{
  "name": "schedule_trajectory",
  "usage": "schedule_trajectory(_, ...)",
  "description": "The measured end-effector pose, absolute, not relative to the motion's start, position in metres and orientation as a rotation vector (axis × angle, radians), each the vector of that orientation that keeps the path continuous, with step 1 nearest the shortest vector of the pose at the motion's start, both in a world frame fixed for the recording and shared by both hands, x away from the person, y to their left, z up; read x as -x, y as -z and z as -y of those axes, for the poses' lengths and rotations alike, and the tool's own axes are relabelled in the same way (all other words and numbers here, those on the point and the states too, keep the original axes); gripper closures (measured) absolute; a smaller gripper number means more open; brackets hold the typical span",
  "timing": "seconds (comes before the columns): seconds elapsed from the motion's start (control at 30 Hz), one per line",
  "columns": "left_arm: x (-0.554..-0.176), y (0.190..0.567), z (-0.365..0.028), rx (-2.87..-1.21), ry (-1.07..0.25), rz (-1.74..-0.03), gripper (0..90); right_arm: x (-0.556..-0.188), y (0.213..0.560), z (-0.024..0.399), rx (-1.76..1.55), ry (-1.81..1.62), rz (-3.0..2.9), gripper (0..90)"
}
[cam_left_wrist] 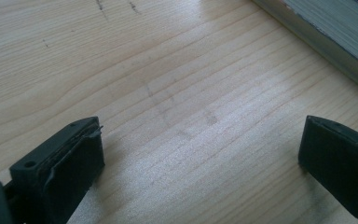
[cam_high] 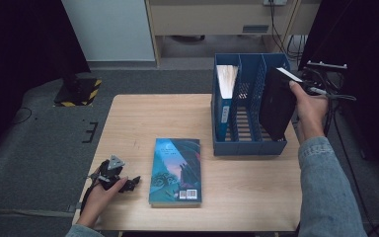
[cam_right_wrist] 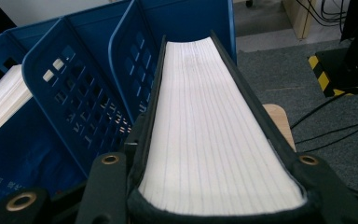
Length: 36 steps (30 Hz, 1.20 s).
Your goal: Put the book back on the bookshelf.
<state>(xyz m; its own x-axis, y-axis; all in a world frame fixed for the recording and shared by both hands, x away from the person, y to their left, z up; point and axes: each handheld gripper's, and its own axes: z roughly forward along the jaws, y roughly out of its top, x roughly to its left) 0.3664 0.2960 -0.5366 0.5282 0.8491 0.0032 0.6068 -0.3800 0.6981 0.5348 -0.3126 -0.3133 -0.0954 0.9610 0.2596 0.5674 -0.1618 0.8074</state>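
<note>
Work in hand: the person is filing a black-covered book (cam_high: 278, 104) into a blue three-slot file rack (cam_high: 249, 147).
Right gripper (cam_high: 296, 85): its jaws are clamping the black-covered book across its thickness, page edge (cam_right_wrist: 214, 130) facing the camera.
Book's place: it is hanging tilted over the rack's rightmost slot, lower end dipping inside, upper end leaning out toward the holding hand.
Key relation: the book's long axis is running steeply downward into the slot, so the coming move is likely calling for righting and lowering.
Left gripper (cam_high: 128, 183): it is resting on the table (cam_high: 138, 118) with jaws standing apart, holding nothing, beside a paperback (cam_high: 175, 171) lying flat.
Nearer hand: the right.
Leftmost slot: a blue-spined book (cam_high: 224, 98) is standing there.
</note>
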Motion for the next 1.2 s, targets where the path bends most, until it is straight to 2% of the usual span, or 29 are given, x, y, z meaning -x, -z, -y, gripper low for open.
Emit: schedule_trajectory(1.2, -0.367, 0.537, -0.294, -2.12, -0.476, -1.171, 0.0, -0.541, 0.352, 0.303, -1.76, -1.154, -1.616, 52.0)
